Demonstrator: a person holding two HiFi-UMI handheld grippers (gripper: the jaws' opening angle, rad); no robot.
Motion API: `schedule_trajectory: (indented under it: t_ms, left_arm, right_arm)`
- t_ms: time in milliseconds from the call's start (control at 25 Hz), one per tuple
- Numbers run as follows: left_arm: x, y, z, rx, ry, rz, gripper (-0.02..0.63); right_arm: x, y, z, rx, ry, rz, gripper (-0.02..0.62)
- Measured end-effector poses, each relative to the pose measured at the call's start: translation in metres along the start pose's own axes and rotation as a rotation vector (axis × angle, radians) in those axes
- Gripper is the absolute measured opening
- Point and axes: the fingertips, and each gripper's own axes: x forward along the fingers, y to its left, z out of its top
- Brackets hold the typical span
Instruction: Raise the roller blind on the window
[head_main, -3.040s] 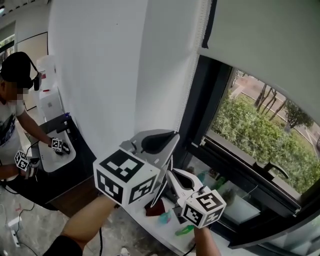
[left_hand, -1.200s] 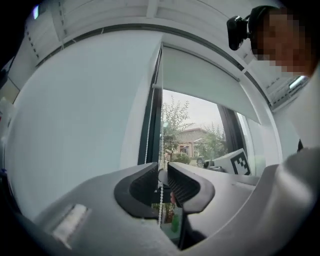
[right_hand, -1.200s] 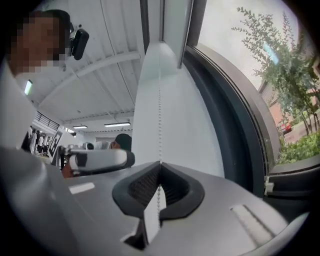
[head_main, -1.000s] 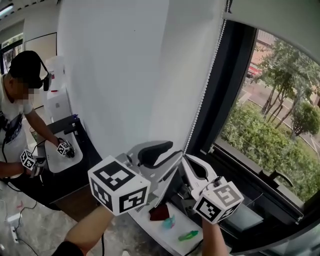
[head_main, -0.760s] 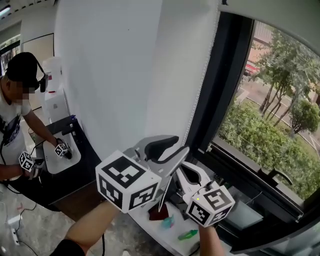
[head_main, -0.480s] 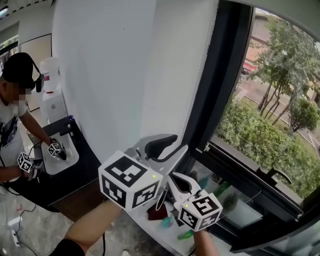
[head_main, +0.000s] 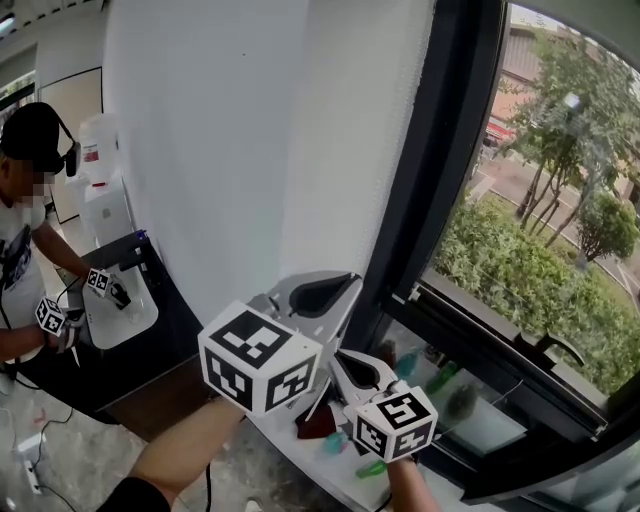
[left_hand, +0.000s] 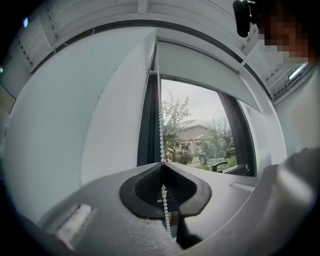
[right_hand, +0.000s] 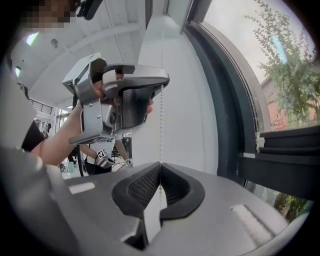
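The white bead chain (left_hand: 160, 120) of the roller blind hangs beside the dark window frame (head_main: 450, 200). My left gripper (head_main: 352, 283) has just been closing, and its jaws are now shut on the chain, which runs down between them (left_hand: 163, 163). Lower down, my right gripper (head_main: 334, 353) is also shut on the bead chain (right_hand: 161, 130), just below the left gripper (right_hand: 161, 86). High over the window the grey blind (left_hand: 200, 70) covers only the upper part of the glass.
A window handle (head_main: 545, 350) sticks out at the lower right. On the white sill (head_main: 300, 450) below my grippers lie a red thing (head_main: 318, 422) and green things (head_main: 370, 466). Another person (head_main: 25, 200) works with grippers at a small white table (head_main: 125, 315) on the left.
The blind's lower edge has gone up out of the head view. My right gripper has come down with the chain. The left gripper's jaws have closed on the chain above it.
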Motion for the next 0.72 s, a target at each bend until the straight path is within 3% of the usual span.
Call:
schedule_trajectory:
  t_ms: [120, 240, 360, 720]
  left_arm:
    - [-0.003, -0.001, -0.001, 0.03, 0.004, 0.012, 0.012]
    - [-0.003, -0.002, -0.009, 0.041, 0.05, 0.001, 0.012]
    - [-0.003, -0.003, -0.034, 0.024, 0.113, -0.013, 0.012]
    - [-0.014, -0.002, -0.117, -0.047, 0.267, -0.019, 0.012]
  right_arm:
    - [-0.005, 0.001, 0.005, 0.021, 0.019, 0.046, 0.013]
    - [-0.019, -0.001, 0.036, 0.132, -0.091, 0.105, 0.041]
    - [-0.036, -0.016, 0.078, 0.19, -0.217, 0.091, 0.052]
    - [-0.041, -0.015, 0.147, 0.051, -0.31, 0.054, 0.075]
